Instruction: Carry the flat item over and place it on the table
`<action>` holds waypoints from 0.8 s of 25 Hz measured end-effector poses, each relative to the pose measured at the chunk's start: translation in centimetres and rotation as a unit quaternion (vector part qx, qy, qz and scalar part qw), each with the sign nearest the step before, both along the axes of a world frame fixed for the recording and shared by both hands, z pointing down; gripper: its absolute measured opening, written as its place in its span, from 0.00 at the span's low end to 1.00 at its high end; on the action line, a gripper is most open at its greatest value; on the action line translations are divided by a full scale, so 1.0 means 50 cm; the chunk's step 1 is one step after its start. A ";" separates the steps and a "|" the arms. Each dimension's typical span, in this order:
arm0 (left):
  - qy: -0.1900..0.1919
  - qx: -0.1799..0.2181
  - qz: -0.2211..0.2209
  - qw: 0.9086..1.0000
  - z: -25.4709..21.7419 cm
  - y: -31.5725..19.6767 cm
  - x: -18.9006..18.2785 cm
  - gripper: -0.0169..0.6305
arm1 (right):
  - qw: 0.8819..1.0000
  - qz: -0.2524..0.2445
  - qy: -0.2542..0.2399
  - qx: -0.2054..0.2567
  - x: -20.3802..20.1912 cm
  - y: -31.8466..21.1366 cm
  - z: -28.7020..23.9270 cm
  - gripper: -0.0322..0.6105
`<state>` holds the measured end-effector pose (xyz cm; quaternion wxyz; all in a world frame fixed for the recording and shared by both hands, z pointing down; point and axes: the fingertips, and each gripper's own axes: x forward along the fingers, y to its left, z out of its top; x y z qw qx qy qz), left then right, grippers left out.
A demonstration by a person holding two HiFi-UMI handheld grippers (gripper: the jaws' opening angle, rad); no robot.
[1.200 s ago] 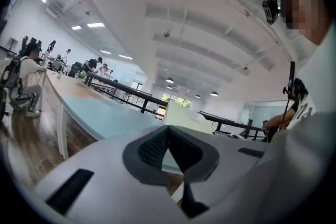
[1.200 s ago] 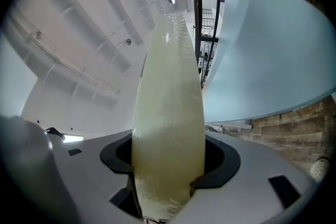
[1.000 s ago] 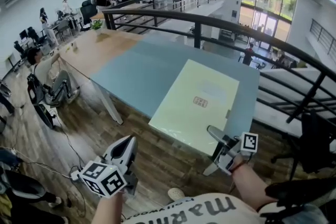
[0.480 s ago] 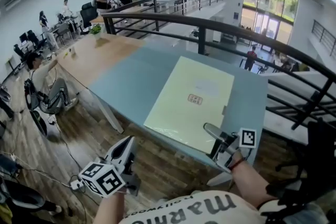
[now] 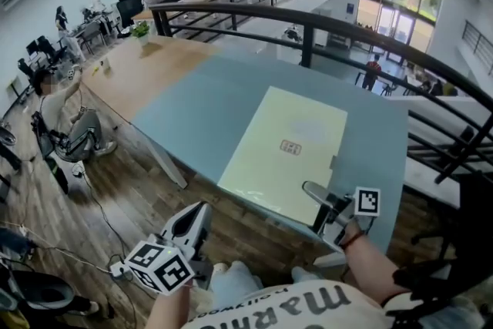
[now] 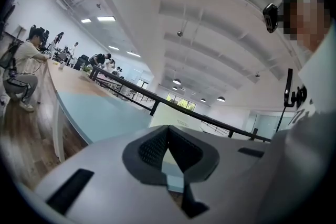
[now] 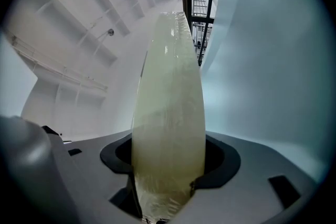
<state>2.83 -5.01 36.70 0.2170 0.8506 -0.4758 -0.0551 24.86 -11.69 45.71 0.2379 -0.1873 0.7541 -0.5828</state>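
The flat item (image 5: 289, 150) is a pale yellow-green folder with a small label at its middle. It lies low over the blue table top (image 5: 208, 96), reaching to the near edge. My right gripper (image 5: 317, 219) is shut on its near edge, one jaw above and one below. In the right gripper view the flat item (image 7: 168, 113) runs edge-on out from between the right gripper's (image 7: 168, 170) jaws. My left gripper (image 5: 196, 216) hangs low at the left, off the table, shut and holding nothing. In its own view the left gripper (image 6: 167, 131) points at the table and the railing.
A black railing (image 5: 308, 19) runs along the table's far side. The table continues left in wood (image 5: 146, 65). A seated person (image 5: 69, 112) is at the left end, with more people at the back. Cables (image 5: 100, 219) lie on the wooden floor.
The flat item stays in the right gripper's grip and has shifted only slightly over the table. The head view has tilted down. The left gripper stays low.
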 end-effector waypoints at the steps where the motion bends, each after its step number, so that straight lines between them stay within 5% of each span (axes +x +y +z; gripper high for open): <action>1: 0.001 -0.004 0.001 1.000 0.007 -0.007 -0.010 0.03 | 1.000 -0.002 0.003 -0.003 -0.013 -0.005 0.005 0.51; 20: 0.019 -0.094 0.026 0.995 0.096 -0.206 -0.287 0.03 | 0.996 -0.023 0.045 -0.071 -0.370 -0.150 0.081 0.51</action>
